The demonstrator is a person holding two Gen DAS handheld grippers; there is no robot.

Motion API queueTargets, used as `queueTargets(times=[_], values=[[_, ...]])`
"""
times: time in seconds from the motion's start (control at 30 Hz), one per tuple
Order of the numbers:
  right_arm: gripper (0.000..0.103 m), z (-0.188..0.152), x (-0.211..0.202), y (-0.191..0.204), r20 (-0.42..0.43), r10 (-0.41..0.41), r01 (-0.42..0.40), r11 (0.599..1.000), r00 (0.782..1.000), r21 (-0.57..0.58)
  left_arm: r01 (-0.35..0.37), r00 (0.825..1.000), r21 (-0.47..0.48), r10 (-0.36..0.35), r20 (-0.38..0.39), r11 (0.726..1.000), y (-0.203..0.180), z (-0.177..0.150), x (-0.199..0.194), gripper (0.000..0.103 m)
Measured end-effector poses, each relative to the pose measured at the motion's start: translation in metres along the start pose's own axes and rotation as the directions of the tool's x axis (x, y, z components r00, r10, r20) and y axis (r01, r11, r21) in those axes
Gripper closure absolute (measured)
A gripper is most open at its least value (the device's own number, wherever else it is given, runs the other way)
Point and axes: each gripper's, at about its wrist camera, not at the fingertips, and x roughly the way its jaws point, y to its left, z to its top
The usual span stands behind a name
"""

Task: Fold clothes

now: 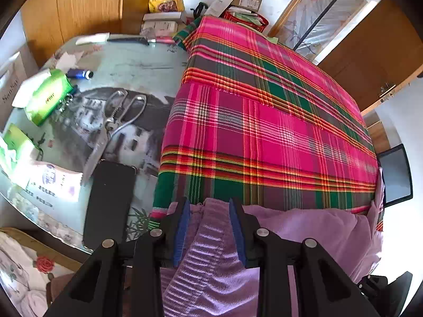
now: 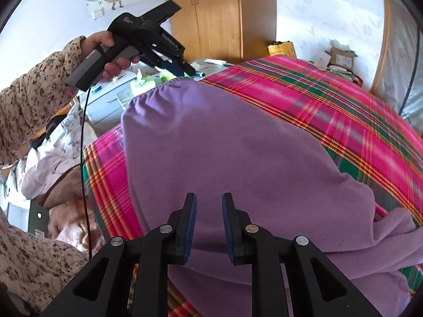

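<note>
Tongs on my right [image 2: 209,202] stood parted and empty above the soft purple fleece garment [image 2: 224,142] on the pink plaid cloth's [image 2: 343,100] near edge; my left tongs [image 1: 208,206], parted, straddled its ribbed hem, nearer.

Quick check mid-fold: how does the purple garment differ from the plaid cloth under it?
The purple garment is one plain colour; the plaid cloth is striped pink, green and orange. The garment lies on top, with folds and a gathered edge; the cloth is spread smooth beneath it. The garment covers only the near part; the cloth reaches well beyond it. Both are soft fabric.
</note>
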Motion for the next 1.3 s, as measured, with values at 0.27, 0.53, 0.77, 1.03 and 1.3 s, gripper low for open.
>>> queueTargets(times=[0.27,0.53,0.77,1.03,1.3], values=[[0.082,0.006,0.012,-0.007,-0.006,0.007,-0.006,1.0,1.0,0.019,0.112,0.991,-0.033,-0.114,-0.065,0.993,0.001,0.002,0.005,0.071],[0.082,0.003,0.02,-0.011,-0.022,0.008,-0.007,0.998,1.0,0.06,0.133,0.982,-0.148,-0.151,-0.116,0.98,0.015,0.009,0.023,0.074],[0.082,0.002,0.023,-0.006,-0.028,0.013,-0.012,0.998,1.0,0.054,0.162,0.973,-0.167,-0.185,-0.135,0.973,0.02,0.012,0.029,0.074],[0.082,0.002,0.027,-0.011,-0.028,0.015,-0.013,0.997,1.0,0.075,0.172,0.969,-0.091,-0.185,-0.161,0.981,0.024,0.004,0.024,0.082],[0.082,0.002,0.031,-0.012,-0.03,0.015,-0.013,0.996,0.999,0.089,0.297,0.942,-0.151,-0.315,-0.115,0.943,0.036,-0.001,0.024,0.086]])
